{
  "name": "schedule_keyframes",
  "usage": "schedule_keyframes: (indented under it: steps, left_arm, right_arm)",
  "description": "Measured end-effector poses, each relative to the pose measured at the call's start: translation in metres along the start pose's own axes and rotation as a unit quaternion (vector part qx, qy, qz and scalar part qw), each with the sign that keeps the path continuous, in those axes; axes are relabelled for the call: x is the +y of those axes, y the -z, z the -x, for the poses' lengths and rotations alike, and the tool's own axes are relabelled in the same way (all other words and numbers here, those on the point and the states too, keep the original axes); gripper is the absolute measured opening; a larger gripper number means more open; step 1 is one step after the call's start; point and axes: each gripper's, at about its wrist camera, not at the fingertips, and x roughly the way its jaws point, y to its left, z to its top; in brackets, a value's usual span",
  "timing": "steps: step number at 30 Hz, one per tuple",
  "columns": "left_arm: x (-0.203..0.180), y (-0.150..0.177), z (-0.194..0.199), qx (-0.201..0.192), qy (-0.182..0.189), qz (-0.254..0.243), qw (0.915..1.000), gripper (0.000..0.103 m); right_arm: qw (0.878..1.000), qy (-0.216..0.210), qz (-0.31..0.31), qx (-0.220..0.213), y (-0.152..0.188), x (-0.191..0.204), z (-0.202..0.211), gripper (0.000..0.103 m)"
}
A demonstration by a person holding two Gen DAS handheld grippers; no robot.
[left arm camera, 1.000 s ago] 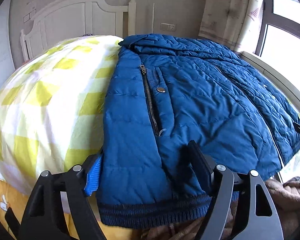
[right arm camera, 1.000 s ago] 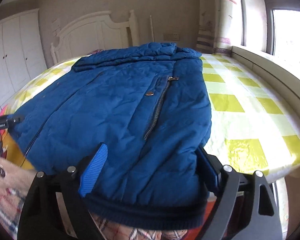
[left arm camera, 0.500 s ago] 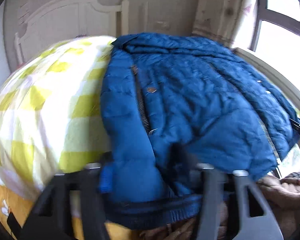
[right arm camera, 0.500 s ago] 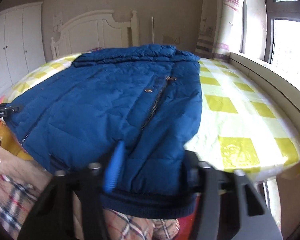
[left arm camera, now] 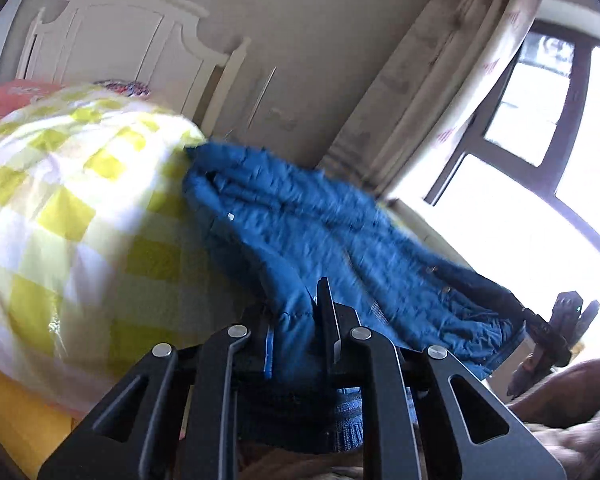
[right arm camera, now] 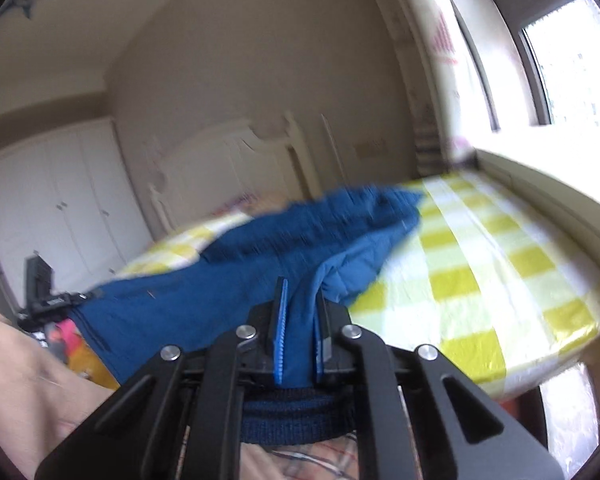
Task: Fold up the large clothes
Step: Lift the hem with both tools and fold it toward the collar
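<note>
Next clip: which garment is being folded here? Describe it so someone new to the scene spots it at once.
Start at the bed with the yellow-and-white checked cover, in front of the white headboard. On it lies a blue quilted jacket, its dark ribbed hem lifted and clamped at two spots by the left gripper and the right gripper. It is the only blue, padded garment on the bed.

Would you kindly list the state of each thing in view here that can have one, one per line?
blue jacket: hem end raised off the bed, pinched at two places, collar end on the bed.
left gripper: shut on the jacket hem.
right gripper: shut on the jacket hem.
checked bedspread: spread flat over the bed.
wardrobe doors: closed.
curtain: drawn aside, window uncovered.
</note>
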Motion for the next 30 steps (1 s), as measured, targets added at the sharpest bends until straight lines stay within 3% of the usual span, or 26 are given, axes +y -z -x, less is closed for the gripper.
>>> schedule_keyframes:
  steps: [2, 7, 11, 13, 16, 17, 18, 20, 21, 22, 23, 27, 30]
  left_arm:
    - [-0.005, -0.010, 0.021, -0.024, 0.030, 0.014, 0.9992, 0.014]
    - [-0.019, -0.053, 0.053, -0.085, 0.095, 0.026, 0.9915, 0.014]
    - [-0.023, -0.114, 0.036, -0.101, 0.100, 0.022, 0.9896, 0.015]
    - [-0.014, -0.150, 0.001, -0.084, 0.083, 0.038, 0.9923, 0.017]
    - [0.016, -0.200, -0.076, -0.015, 0.056, 0.093, 0.9940, 0.018]
    - [0.038, -0.215, -0.109, 0.019, 0.050, 0.138, 0.9890, 0.019]
    - [0.054, -0.222, -0.127, 0.039, 0.042, 0.164, 0.9848, 0.019]
    - [0.089, -0.228, -0.159, 0.068, 0.027, 0.224, 0.9719, 0.020]
    - [0.113, -0.226, -0.175, 0.075, 0.031, 0.260, 0.9622, 0.022]
    - [0.124, -0.222, -0.181, 0.078, 0.030, 0.270, 0.9593, 0.024]
    - [0.138, -0.217, -0.192, 0.086, 0.007, 0.275, 0.9576, 0.024]
    - [0.152, -0.201, -0.212, 0.121, -0.008, 0.247, 0.9615, 0.024]
    - [0.156, -0.198, -0.223, 0.135, -0.041, 0.210, 0.9674, 0.025]
  right_arm:
    - [0.999, -0.026, 0.006, -0.026, -0.018, 0.016, 0.019, 0.010]
    - [0.994, -0.043, 0.042, -0.093, -0.073, 0.046, 0.044, 0.010]
    - [0.992, -0.024, 0.043, -0.117, -0.132, 0.035, 0.015, 0.010]
    - [0.995, -0.004, 0.018, -0.102, -0.161, 0.016, -0.022, 0.011]
    - [0.998, 0.016, -0.050, -0.026, -0.194, -0.033, -0.110, 0.021]
    - [0.997, 0.010, -0.071, -0.007, -0.198, -0.048, -0.130, 0.032]
    - [0.995, 0.008, -0.101, 0.018, -0.201, -0.067, -0.152, 0.060]
    - [0.987, 0.042, -0.153, -0.006, -0.200, -0.099, -0.163, 0.090]
    - [0.982, 0.025, -0.183, -0.024, -0.199, -0.117, -0.164, 0.091]
    - [0.976, 0.009, -0.213, -0.032, -0.196, -0.135, -0.164, 0.091]
    - [0.970, 0.038, -0.239, -0.033, -0.190, -0.153, -0.162, 0.092]
    - [0.980, 0.105, -0.165, 0.036, -0.173, -0.158, -0.177, 0.091]
    - [0.983, 0.116, -0.112, 0.090, -0.155, -0.148, -0.196, 0.091]
